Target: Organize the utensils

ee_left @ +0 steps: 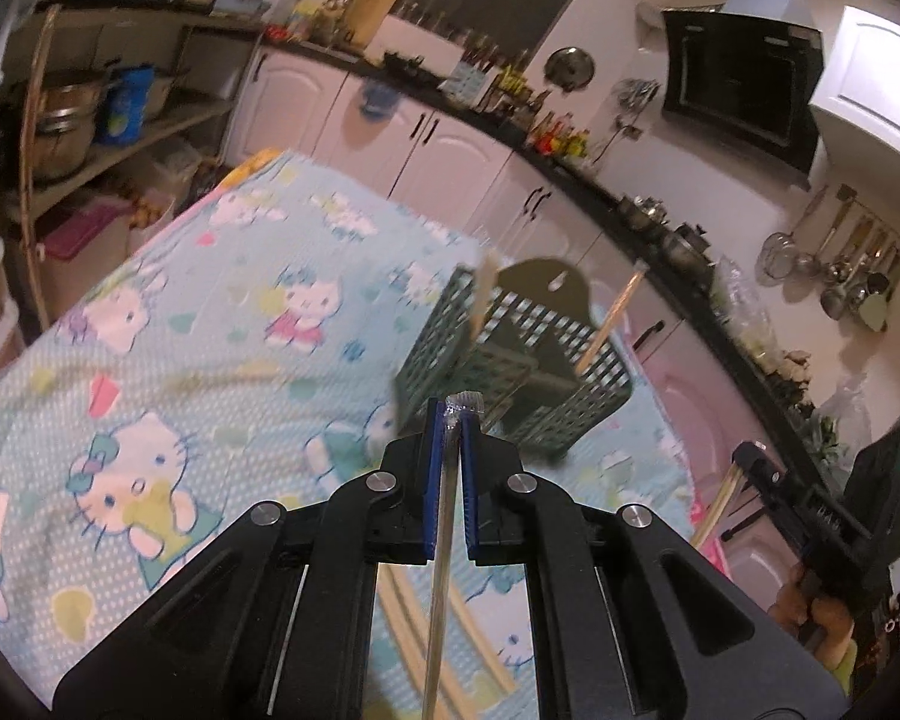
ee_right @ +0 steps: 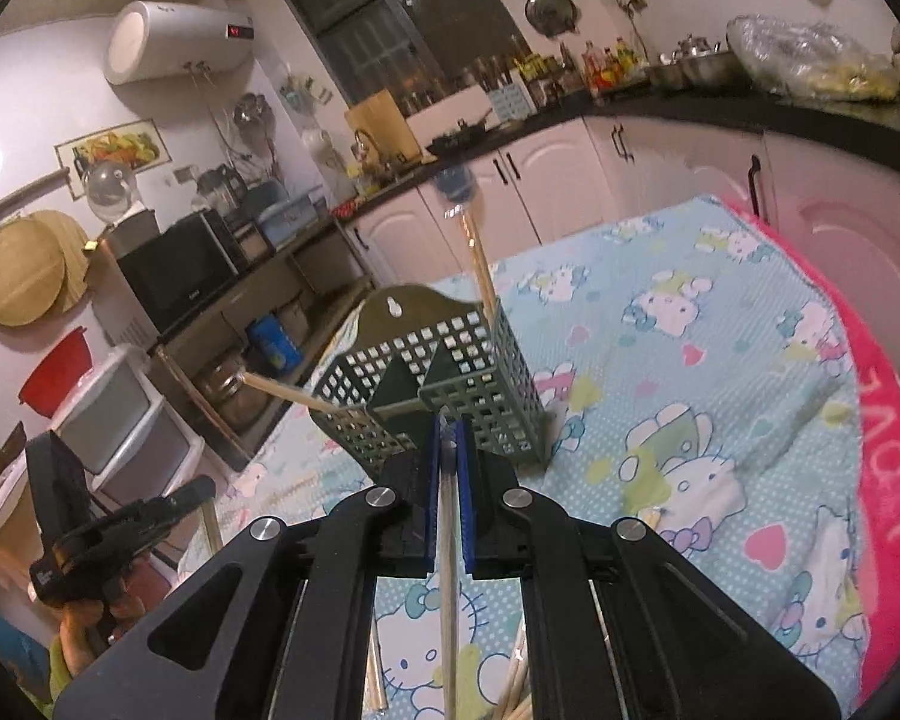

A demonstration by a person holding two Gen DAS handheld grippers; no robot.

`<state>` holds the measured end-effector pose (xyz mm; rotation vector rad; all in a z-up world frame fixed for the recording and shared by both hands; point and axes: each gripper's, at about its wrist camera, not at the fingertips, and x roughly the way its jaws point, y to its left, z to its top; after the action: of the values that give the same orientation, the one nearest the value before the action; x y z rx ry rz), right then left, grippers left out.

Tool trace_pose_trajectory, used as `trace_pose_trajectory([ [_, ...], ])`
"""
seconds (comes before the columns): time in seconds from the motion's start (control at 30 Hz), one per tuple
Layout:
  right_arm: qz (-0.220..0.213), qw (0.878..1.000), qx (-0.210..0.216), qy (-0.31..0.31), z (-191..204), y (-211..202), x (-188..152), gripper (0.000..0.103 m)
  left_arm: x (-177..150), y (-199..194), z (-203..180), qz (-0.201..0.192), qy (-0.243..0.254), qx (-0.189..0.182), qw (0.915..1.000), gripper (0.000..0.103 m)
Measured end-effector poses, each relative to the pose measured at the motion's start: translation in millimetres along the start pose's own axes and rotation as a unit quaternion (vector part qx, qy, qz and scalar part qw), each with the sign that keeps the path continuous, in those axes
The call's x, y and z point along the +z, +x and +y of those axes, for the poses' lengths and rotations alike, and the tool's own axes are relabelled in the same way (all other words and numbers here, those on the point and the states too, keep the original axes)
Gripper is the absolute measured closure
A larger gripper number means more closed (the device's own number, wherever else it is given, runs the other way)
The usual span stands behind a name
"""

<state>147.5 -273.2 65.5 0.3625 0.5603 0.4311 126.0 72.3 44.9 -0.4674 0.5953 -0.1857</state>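
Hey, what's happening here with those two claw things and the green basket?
A person is sorting chopsticks by hand-held tools. The left claw is clamped on one thin chopstick, and the right claw grips another chopstick. Both point toward the green basket standing on the cartoon-print cloth, which already has two sticks leaning in it. More lie loose on the cloth.

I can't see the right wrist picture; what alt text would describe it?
The right gripper, jaws shut on a thin wooden chopstick, points at a green perforated utensil basket on a Hello Kitty tablecloth. Two more sticks already lean out of the basket, and a cluttered kitchen counter runs behind. At lower left, the left gripper shows.
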Motion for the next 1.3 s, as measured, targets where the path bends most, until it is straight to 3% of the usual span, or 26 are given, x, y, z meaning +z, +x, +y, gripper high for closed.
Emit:
trace_pose_trajectory([
  [0.6, -0.079, 0.997, 0.003, -0.02, 4.6, -38.2, 32.2, 0.097, 58.2, 5.4, -76.7, -0.053, 0.071, -0.043, 0.9951, 0.102],
  [1.3, -0.151, 0.985, 0.014, -0.077, 38.6, -27.1, 115.3, 0.097, 131.0, 22.5, -123.6, -0.15, 0.107, -0.025, 0.9825, 0.102],
])
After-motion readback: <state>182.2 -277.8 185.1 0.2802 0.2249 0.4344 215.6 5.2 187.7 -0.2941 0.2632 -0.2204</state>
